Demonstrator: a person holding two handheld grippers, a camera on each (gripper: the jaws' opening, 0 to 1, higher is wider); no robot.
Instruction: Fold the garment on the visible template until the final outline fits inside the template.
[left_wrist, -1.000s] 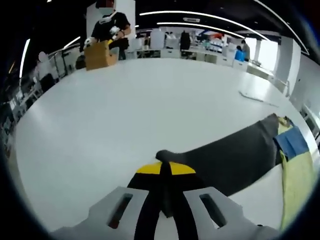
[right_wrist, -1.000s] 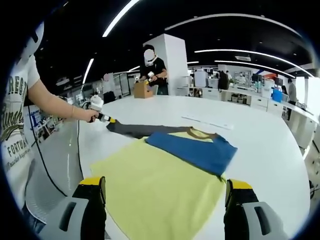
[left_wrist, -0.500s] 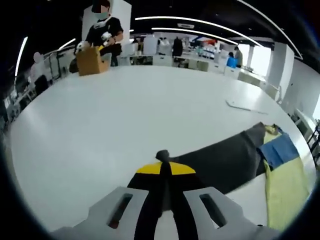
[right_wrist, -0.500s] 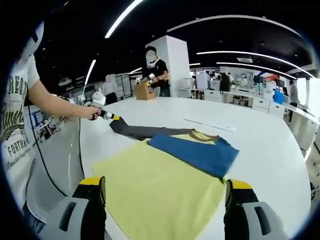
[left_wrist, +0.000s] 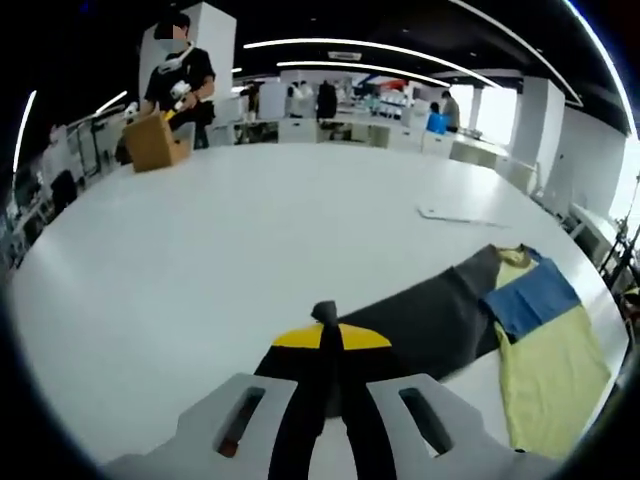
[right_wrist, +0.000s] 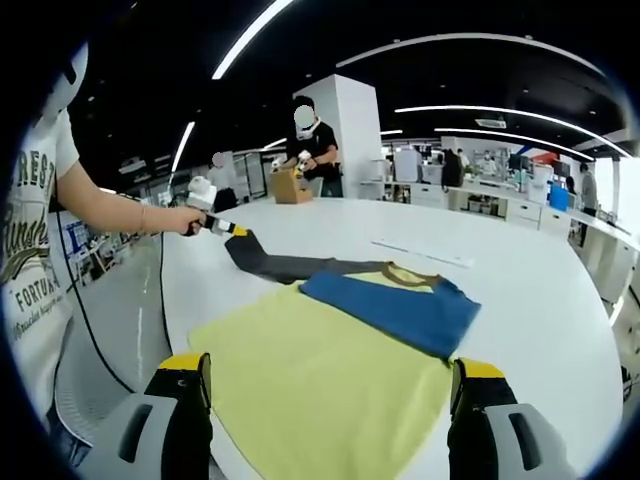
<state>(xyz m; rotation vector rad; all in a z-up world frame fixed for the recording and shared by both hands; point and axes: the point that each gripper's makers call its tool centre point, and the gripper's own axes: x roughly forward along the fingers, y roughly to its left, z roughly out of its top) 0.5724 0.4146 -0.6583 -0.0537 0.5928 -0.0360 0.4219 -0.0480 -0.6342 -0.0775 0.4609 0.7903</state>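
Observation:
A T-shirt with a yellow body (right_wrist: 320, 370), a blue shoulder panel (right_wrist: 395, 310) and a dark grey sleeve (right_wrist: 275, 265) lies spread on the white table (right_wrist: 540, 300). My left gripper (left_wrist: 325, 315) is shut on the end of the dark sleeve (left_wrist: 430, 325), which stretches from its jaws to the blue panel (left_wrist: 530, 300) and yellow body (left_wrist: 545, 375). In the right gripper view the left gripper (right_wrist: 235, 231) holds that sleeve end just above the table. My right gripper (right_wrist: 330, 385) stands open near the shirt's hem, with nothing held between its fingers (right_wrist: 185, 400).
A flat white strip (left_wrist: 460, 215) lies on the table beyond the shirt. A person (left_wrist: 175, 80) stands at the far edge by a cardboard box (left_wrist: 150, 145). The arm (right_wrist: 110, 210) holding the left gripper reaches in from the left. Desks line the background.
The left gripper has drawn the sleeve end outward and slightly up, pulling the sleeve straighter. The left view has turned, showing more of the shirt. The right gripper stays put.

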